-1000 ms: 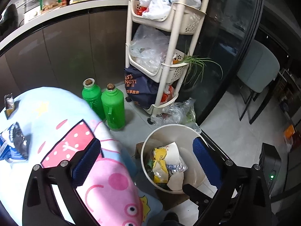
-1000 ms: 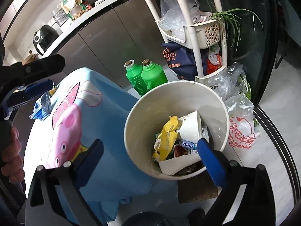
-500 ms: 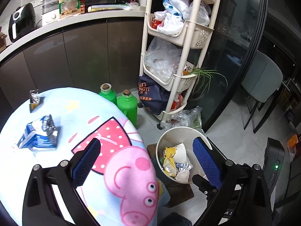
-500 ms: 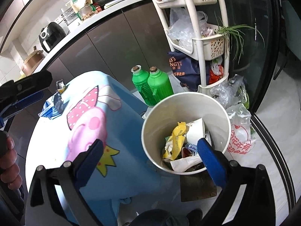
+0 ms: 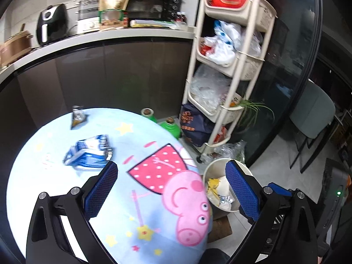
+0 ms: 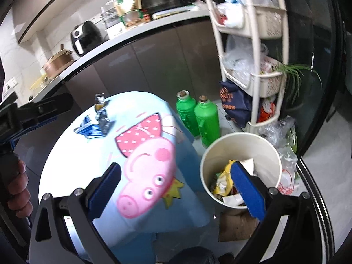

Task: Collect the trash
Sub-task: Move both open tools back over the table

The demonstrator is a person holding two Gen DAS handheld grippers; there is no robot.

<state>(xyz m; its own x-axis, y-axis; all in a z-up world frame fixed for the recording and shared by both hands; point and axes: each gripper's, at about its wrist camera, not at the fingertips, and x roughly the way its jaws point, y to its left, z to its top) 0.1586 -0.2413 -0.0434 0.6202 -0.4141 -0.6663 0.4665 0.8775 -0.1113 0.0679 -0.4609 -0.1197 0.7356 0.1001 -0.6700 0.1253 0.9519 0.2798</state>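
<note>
A blue and white crumpled wrapper [image 5: 89, 153] lies on the round table with the Peppa Pig cloth [image 5: 66, 200]. A small dark snack packet [image 5: 77, 116] lies near the table's far edge. Both also show in the right wrist view, the wrapper [image 6: 93, 127] and the packet [image 6: 99, 101]. A white trash bin [image 6: 220, 151] on the floor right of the table holds several wrappers; it also shows in the left wrist view [image 5: 209, 170]. My left gripper [image 5: 171, 192] is open and empty above the table. My right gripper [image 6: 176, 194] is open and empty between table and bin.
Two green bottles [image 6: 198, 118] stand on the floor behind the bin. A cream tiered cart [image 5: 226, 70] with plastic bags stands against a glass door. Plastic bags [image 6: 283, 145] lie beside the bin. A dark counter [image 5: 99, 39] with appliances runs behind. Cardboard [image 6: 237, 226] lies under the bin.
Both grippers have pulled up and back from the bin toward the table. The table and its wrappers now fill more of both views. Both stay open and empty.
</note>
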